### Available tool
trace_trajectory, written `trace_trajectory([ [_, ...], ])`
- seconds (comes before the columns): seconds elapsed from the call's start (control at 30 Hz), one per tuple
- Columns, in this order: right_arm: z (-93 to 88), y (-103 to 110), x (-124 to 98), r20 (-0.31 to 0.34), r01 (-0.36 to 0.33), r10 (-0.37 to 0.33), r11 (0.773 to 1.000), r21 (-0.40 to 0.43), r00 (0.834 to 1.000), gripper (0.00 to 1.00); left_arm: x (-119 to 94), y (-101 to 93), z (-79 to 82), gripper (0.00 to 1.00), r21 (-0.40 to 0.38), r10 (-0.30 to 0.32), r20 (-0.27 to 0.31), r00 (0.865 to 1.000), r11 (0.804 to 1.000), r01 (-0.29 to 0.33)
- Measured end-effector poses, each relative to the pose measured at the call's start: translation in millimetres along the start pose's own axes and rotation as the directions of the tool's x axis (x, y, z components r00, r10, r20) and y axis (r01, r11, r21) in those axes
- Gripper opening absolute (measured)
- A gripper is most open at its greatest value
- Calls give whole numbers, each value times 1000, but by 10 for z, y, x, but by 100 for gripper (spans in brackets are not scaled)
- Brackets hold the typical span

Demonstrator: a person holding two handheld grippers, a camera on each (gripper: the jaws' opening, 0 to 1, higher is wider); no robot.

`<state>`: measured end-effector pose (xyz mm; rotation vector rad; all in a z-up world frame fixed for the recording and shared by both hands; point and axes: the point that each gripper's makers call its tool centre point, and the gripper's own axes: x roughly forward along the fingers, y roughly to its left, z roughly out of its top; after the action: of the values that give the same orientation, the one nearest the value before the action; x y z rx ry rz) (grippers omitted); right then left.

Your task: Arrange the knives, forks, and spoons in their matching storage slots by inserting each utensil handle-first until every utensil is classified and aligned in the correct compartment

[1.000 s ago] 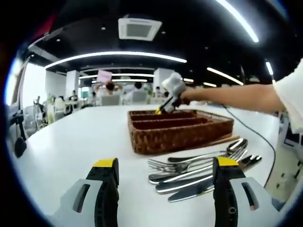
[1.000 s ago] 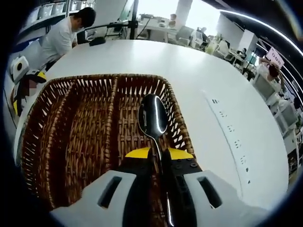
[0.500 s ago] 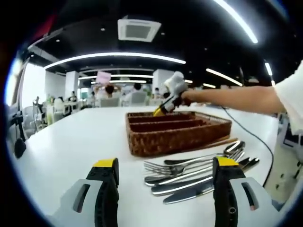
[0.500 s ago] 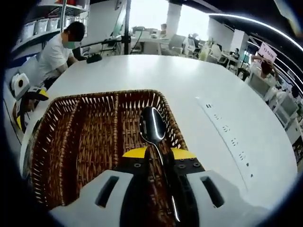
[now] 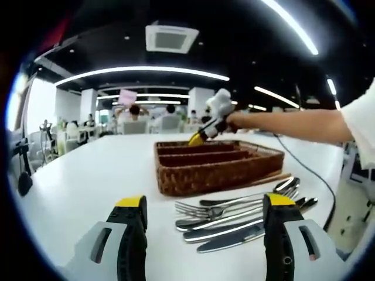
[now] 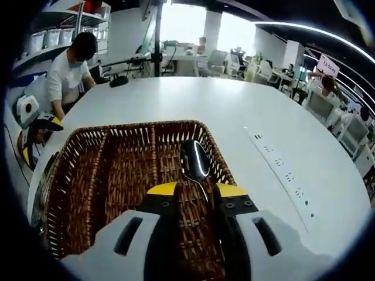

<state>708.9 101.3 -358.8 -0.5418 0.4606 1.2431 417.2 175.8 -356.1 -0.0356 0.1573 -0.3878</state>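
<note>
Rising slightly above the basket (image 6: 111,193), the right tongs (image 6: 195,188) now sit higher over it than a second ago: more of the wicker rim shows in the right gripper view, and the spoon (image 6: 195,162) bowl looks smaller and farther from the lens. In the left gripper view the right tongs (image 5: 199,138) hang above the far edge of the basket (image 5: 217,167), carried by the person's outstretched arm (image 5: 293,124). The jaws stay clamped on the spoon's neck, bowl pointing forward and away, handle hidden beneath the tongs.

Judgement: the spoon is not yet placed. It is held over the right-hand compartment, and the lift suggests an adjustment of angle before a handle-first insertion, though the intent cannot be confirmed.

Left tongs (image 5: 202,205) stand apart and empty, low over the desk (image 5: 76,175), unchanged in posture.

Condition of the items: the basket is brown woven wicker with three long compartments, all apparently empty. The held spoon is polished steel with a bright reflective bowl. Remaining cutlery (image 5: 246,213) lies in a loose overlapping pile on the desk just beside the basket's near long side: forks, at least one spoon and knives, handles mostly toward the desk's right edge. Most of the sorting remains outstanding.
</note>
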Motion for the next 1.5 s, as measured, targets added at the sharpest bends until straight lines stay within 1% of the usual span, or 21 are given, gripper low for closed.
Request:
trace_trajectory([
  [0.17,11,47,-68,13,7,-7,1000,-16,1000,28,-7,-25,32,82,0,-4,8,1000,1000,4],
  [0.2,17,65,-86,19,11,-10,999,-35,1000,29,-9,-34,39,82,-1,-6,10,1000,1000,6],
  [0.27,35,60,-108,29,24,-22,998,-58,999,33,-11,-37,41,82,-2,-6,11,1000,1000,6],
  [0.33,63,85,-139,47,27,-24,998,-63,999,38,-12,-46,45,82,-3,-7,12,1000,1000,7],
  [0.5,81,115,-187,63,39,-34,996,-82,997,48,-11,-100,70,82,-4,-17,17,1000,1000,17],
  [0.57,72,134,-195,64,38,-32,995,-90,997,51,-13,-115,80,82,-2,-19,18,1000,1000,19],
  [0.63,84,145,-219,74,46,-38,992,-116,997,53,-18,-134,97,82,0,-22,21,1000,1000,22],
  [0.73,98,166,-244,87,43,-33,993,-106,996,58,-20,-141,106,82,0,-22,23,999,1000,22],
  [0.83,84,182,-258,87,46,-37,994,-103,996,64,-21,-156,109,82,0,-25,22,999,1000,25],
  [0.9,63,201,-301,97,56,-46,993,-108,994,67,-31,-194,132,82,4,-31,26,999,1000,31],
  [1.17,46,258,-368,116,51,-39,994,-101,992,77,-46,-242,172,82,9,-39,33,999,999,39],
  [1.33,55,331,-411,132,40,-30,996,-74,991,91,-73,-271,191,83,8,-39,36,999,999,39],
  [1.43,41,398,-435,140,30,-21,997,-65,990,92,-85,-280,196,83,6,-40,37,998,999,40],
  [1.5,28,436,-443,145,23,-14,998,-59,989,95,-89,-288,203,83,7,-41,39,998,999,41],
])
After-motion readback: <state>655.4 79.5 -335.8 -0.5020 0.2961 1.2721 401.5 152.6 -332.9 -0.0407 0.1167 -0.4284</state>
